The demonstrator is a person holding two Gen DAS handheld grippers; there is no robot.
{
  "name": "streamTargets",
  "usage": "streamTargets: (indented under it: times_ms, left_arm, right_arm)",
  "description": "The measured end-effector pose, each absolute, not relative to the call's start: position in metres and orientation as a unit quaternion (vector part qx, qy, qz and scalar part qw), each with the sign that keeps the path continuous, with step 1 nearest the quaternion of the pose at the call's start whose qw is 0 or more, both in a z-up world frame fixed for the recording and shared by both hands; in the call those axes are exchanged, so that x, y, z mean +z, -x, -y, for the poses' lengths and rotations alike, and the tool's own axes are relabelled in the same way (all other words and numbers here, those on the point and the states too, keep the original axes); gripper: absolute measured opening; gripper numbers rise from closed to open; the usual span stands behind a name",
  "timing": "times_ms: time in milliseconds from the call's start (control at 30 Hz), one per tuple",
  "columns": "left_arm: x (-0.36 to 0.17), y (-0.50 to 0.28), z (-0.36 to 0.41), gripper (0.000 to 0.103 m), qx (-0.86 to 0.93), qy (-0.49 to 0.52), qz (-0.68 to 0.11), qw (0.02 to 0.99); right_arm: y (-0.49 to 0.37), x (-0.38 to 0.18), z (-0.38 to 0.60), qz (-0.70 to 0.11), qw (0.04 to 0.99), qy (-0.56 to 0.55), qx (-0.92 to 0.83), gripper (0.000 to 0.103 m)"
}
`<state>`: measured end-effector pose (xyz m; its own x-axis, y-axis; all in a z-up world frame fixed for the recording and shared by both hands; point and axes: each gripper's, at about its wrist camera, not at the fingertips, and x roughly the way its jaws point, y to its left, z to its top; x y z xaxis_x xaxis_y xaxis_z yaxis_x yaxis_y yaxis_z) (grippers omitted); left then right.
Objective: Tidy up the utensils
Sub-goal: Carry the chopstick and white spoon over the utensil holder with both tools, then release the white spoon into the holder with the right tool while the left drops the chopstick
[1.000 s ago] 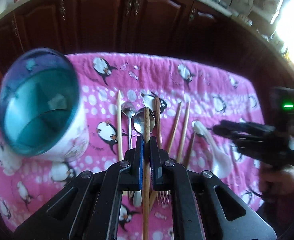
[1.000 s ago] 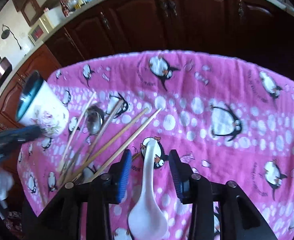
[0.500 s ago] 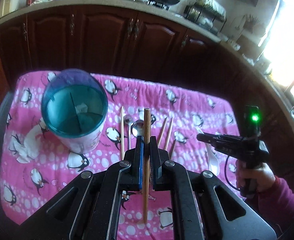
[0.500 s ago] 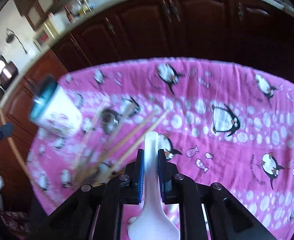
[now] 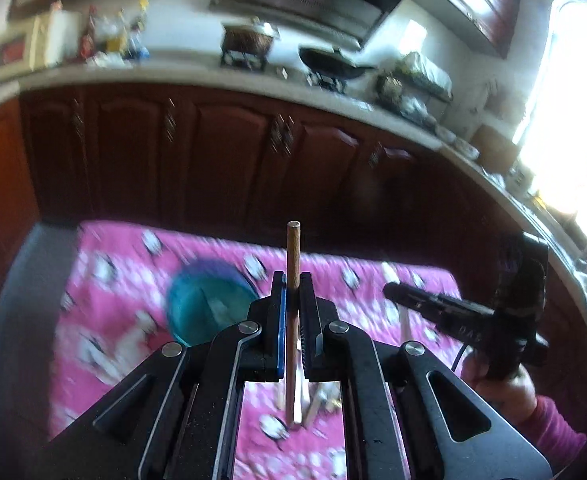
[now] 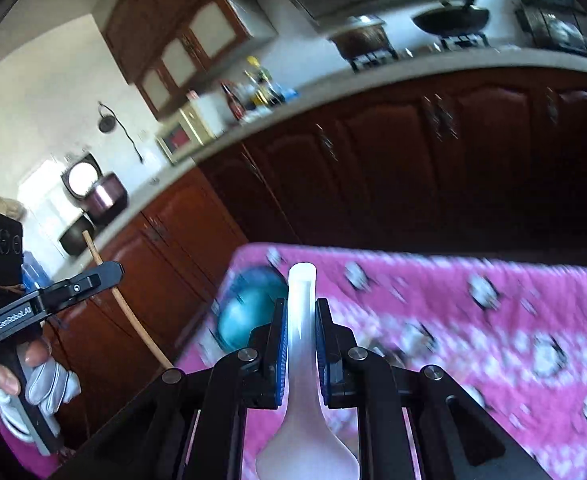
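Note:
My left gripper [image 5: 292,284] is shut on a wooden chopstick [image 5: 293,256] and holds it high above the pink penguin cloth [image 5: 113,280]. The chopstick also shows in the right wrist view [image 6: 133,320], held by the left gripper [image 6: 105,272]. My right gripper [image 6: 300,312] is shut on a white ceramic spoon [image 6: 301,360], lifted off the cloth [image 6: 473,320]. The right gripper shows in the left wrist view [image 5: 393,292]. The teal-rimmed utensil cup [image 5: 209,304] stands on the cloth below and left of the chopstick; it shows blurred in the right wrist view [image 6: 249,308].
A few utensils [image 5: 313,400] lie on the cloth under my left gripper, mostly hidden. Dark wooden cabinets [image 5: 213,160] and a counter with a wok [image 5: 333,68] stand behind the table. The cloth's far edge [image 6: 413,252] drops off toward the cabinets.
Both grippers have risen and tilted up, each carrying its utensil. The cup and cloth now sit lower and smaller in both views, and the kitchen counter has come into view.

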<state>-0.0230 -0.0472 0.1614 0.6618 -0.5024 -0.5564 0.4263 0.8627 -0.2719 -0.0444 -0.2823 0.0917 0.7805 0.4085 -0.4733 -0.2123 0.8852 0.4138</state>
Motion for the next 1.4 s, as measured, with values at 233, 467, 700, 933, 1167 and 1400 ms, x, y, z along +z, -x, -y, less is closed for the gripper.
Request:
streamTargets:
  times_ms: [233, 467, 700, 933, 1167, 1400]
  left_arm:
    - [0.184, -0.014, 0.018, 0.004, -0.168, 0.051, -0.267, 0.948]
    - [0.155, -0.062, 0.011, 0.004, -0.128, 0.075, -0.269, 0.951]
    - [0.121, -0.081, 0.015, 0.004, -0.114, 0.074, -0.286, 0.948]
    - [0.096, -0.083, 0.012, 0.004, -0.105, 0.085, -0.307, 0.942]
    - [0.085, -0.076, 0.012, 0.004, -0.105, 0.082, -0.317, 0.939]
    - [0.073, -0.075, 0.015, 0.004, -0.102, 0.086, -0.335, 0.933]
  right_arm:
    - [-0.014, 0.092, 0.212, -0.235, 0.943, -0.168, 0.166, 0.012]
    - [-0.058, 0.066, 0.174, -0.225, 0.952, -0.152, 0.144, 0.012]
    - [-0.068, 0.04, 0.16, -0.205, 0.964, -0.122, 0.12, 0.012]
    - [-0.065, 0.023, 0.153, -0.19, 0.969, -0.107, 0.117, 0.012]
    - [-0.044, 0.023, 0.157, -0.202, 0.964, -0.096, 0.144, 0.012]
    - [-0.027, 0.016, 0.164, -0.245, 0.954, -0.07, 0.158, 0.012]
